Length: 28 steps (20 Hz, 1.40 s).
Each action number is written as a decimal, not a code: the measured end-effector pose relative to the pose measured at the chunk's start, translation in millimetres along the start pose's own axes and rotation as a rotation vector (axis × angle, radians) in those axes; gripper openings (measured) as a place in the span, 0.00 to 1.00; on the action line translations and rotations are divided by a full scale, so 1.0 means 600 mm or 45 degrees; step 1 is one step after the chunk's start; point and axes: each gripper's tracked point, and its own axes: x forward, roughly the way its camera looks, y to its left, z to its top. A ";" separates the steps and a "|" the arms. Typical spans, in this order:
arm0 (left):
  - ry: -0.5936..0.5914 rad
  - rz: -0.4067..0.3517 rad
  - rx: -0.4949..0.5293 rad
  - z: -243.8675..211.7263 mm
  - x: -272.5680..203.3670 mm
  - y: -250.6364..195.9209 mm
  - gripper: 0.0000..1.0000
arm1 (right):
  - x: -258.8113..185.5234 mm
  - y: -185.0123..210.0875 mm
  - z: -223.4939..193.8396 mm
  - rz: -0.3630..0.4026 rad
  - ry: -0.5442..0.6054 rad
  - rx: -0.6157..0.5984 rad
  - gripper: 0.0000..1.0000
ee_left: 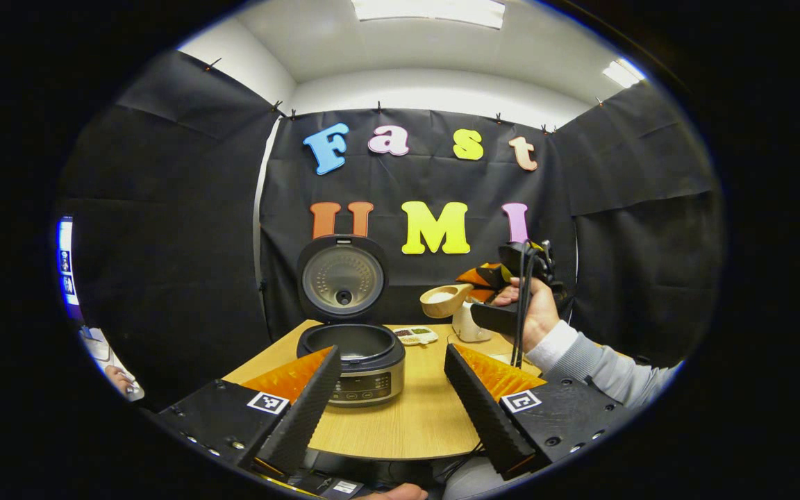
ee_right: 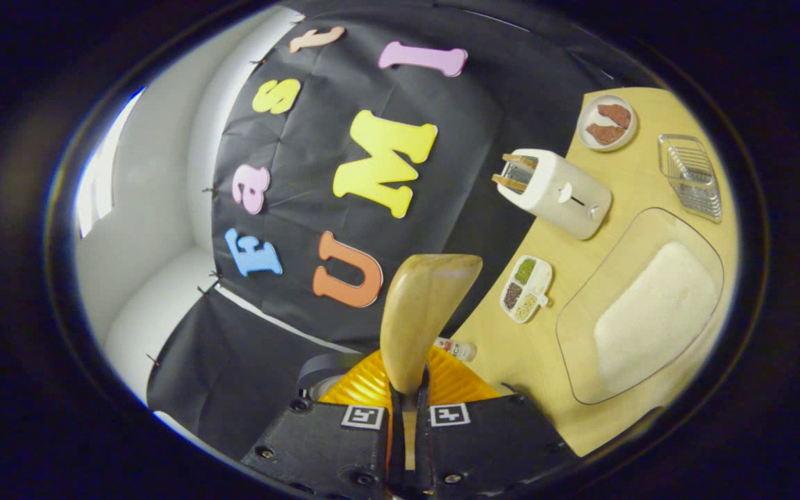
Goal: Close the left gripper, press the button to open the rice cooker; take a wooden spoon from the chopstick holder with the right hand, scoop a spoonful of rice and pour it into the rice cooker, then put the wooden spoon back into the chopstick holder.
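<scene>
The rice cooker (ee_left: 362,364) stands open on the wooden table (ee_left: 428,417), its lid (ee_left: 342,281) upright behind the empty pot. My left gripper (ee_left: 392,349) is open, its fingers spread to either side of the cooker and short of it. To the right, a hand holds my right gripper (ee_left: 504,278) in the air, shut on the handle of the wooden spoon (ee_left: 445,300), whose bowl holds white rice. The spoon hovers right of the cooker, above the table. In the right gripper view the spoon (ee_right: 424,312) sticks out from the closed right gripper (ee_right: 407,403), and the scene appears tilted.
A clear tray of rice (ee_right: 643,305) lies on the table (ee_right: 622,208) beside a small divided dish (ee_right: 526,288). A white toaster (ee_right: 554,191), a plate with meat (ee_right: 607,121) and a wire rack (ee_right: 692,177) stand farther back. A small bottle (ee_right: 455,347) lies near the spoon.
</scene>
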 end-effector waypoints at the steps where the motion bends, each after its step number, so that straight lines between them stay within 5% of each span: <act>1: 0.001 0.018 0.002 -0.001 -0.004 0.010 0.96 | 0.015 0.014 -0.012 -0.005 0.006 -0.075 0.11; 14: 0.031 0.104 -0.059 -0.026 -0.019 0.071 0.95 | 0.125 0.085 -0.168 -0.049 0.045 -1.003 0.11; 18: 0.049 0.112 -0.068 -0.034 -0.013 0.074 0.95 | 0.130 0.108 -0.201 0.013 0.023 -1.341 0.11; 28: 0.069 0.135 -0.066 -0.040 -0.009 0.078 0.95 | 0.108 0.152 -0.274 0.143 -0.013 -1.879 0.11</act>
